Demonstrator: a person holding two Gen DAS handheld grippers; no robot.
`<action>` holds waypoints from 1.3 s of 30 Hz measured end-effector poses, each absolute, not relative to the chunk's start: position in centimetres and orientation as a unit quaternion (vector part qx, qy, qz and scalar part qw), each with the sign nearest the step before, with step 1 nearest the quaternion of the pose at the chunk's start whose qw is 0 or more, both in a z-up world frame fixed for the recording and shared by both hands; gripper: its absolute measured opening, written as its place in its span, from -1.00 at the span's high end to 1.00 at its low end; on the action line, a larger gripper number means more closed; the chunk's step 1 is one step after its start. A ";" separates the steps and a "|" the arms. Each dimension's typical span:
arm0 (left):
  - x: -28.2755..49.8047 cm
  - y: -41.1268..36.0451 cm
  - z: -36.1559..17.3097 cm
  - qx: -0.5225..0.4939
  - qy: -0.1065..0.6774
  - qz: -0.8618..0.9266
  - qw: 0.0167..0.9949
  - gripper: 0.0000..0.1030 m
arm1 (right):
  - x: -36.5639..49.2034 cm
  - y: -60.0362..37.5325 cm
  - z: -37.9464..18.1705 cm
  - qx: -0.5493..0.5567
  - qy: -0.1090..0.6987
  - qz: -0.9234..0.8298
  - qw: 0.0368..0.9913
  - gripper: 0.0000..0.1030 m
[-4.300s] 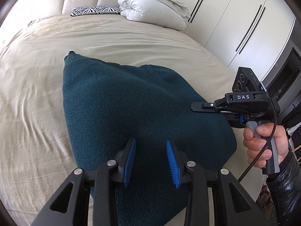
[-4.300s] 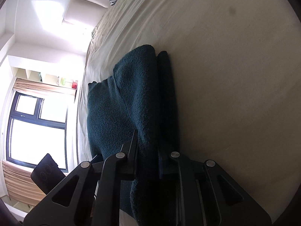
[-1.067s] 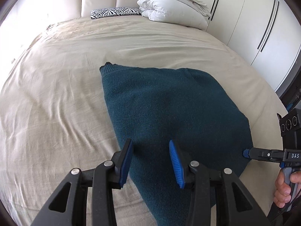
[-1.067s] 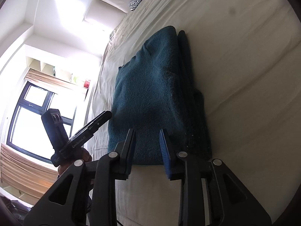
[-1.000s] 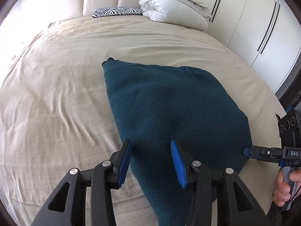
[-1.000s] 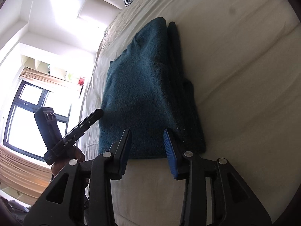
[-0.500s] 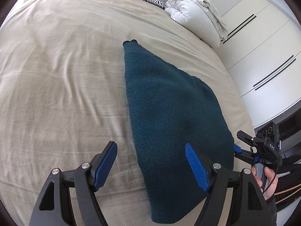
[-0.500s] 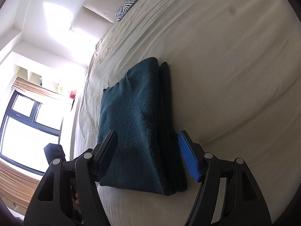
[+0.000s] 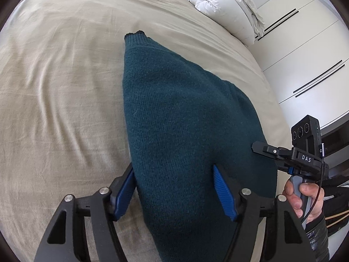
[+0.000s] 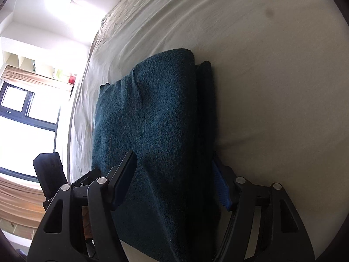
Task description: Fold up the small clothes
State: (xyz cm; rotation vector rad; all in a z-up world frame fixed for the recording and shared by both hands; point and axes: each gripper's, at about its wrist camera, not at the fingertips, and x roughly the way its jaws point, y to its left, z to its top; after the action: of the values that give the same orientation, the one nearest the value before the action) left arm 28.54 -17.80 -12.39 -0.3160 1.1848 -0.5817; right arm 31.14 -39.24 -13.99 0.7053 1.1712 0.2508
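Folded dark teal knitted sweater [image 9: 185, 126] lies on beige-sheeted bed [image 9: 61, 91], near its right edge. Left gripper [image 9: 176, 193] spread wide, blue-padded fingers [image 9: 224, 193] straddling sweater's near end, not clamped. Right gripper [image 10: 172, 181] likewise wide apart, fingers [image 10: 123, 180] either side of stacked folded layers. White duvet bundle [image 9: 226, 6] far corner, white wardrobe doors [image 9: 305, 50] beyond.

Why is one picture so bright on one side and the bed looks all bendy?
Right wrist view: daylight from the window washes out that side, leaving the teal sweater dim. Left wrist view: even light; the fisheye lens curves the bed and wardrobe doors.
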 end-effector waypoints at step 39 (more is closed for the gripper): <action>12.4 6.8 -11.0 -0.102 0.492 -0.173 0.847 -0.01 | 16.3 -8.7 -12.2 0.268 0.542 0.185 0.775 0.52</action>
State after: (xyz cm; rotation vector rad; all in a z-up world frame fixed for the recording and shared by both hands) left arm 12.43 6.78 -11.03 -0.2140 1.0375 -0.3638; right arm 16.26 -8.68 -12.20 0.5813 1.1727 0.4000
